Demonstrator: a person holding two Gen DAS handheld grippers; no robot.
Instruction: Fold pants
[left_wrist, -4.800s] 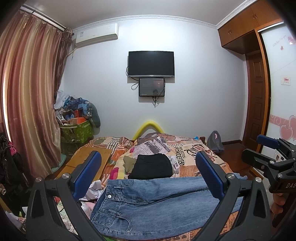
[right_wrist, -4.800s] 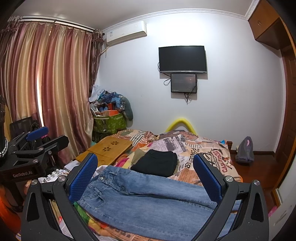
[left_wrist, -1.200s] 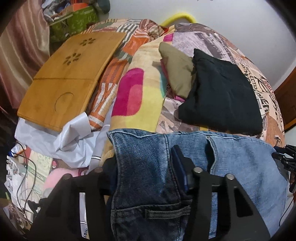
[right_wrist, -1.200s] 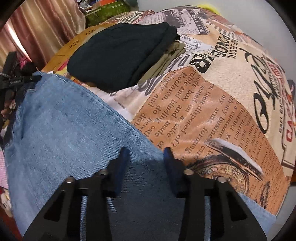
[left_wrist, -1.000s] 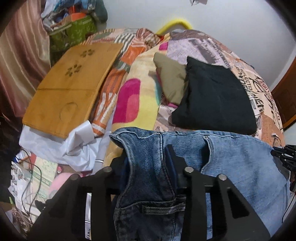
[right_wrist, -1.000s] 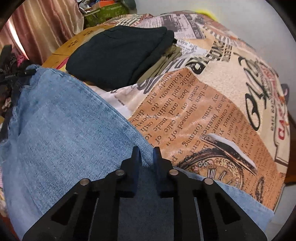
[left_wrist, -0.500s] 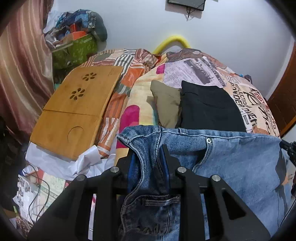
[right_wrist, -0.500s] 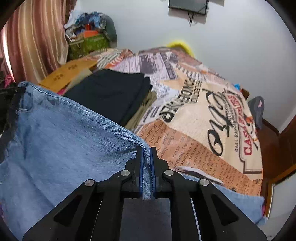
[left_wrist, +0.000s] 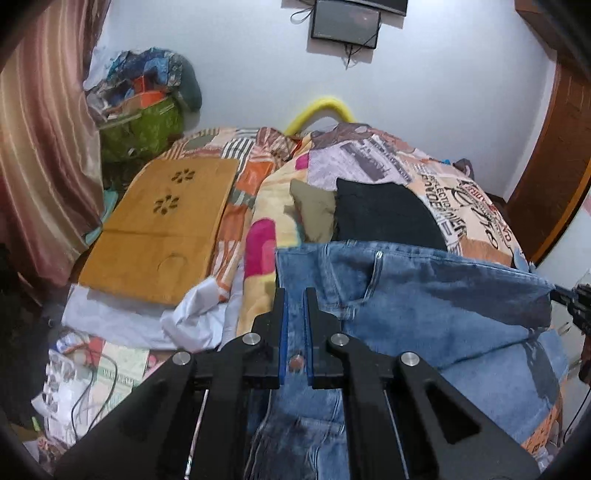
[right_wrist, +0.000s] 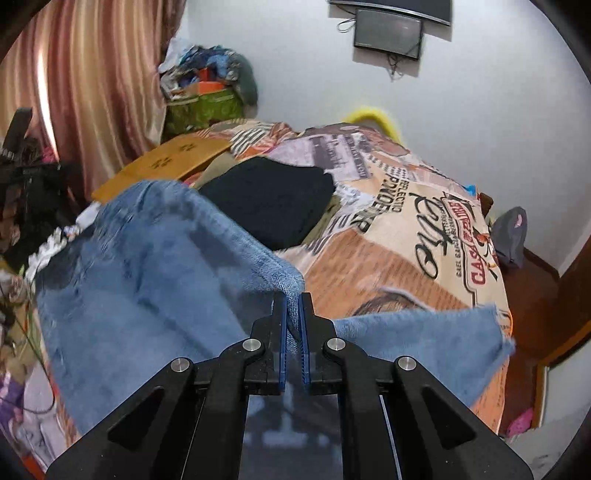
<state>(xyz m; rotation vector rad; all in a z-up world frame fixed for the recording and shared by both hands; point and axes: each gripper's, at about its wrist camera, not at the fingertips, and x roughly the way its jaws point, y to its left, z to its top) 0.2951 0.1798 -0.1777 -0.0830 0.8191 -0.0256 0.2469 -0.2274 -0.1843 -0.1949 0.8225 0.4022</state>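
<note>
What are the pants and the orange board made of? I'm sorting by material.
Pants: apparently denim, faded blue, with visible seams, a metal rivet and a frayed hem. Board: seemingly bamboo or wood, smooth matte finish, with flower-shaped cutouts.

jeans (left_wrist: 424, 295): blue denim | bedspread (right_wrist: 424, 221): newsprint pattern | curtain (left_wrist: 40, 147): pink-striped

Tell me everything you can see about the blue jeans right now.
The jeans are mid-blue washed denim with a metal waistband button, visible seams and a frayed cuff. The left tongs are clamped on the waistband corner beside the button; the right tongs pinch an edge further along the leg. Between them the cloth hangs raised and sagging, its lower part draping onto the patterned bedspread, in front of folded black clothing.
</note>
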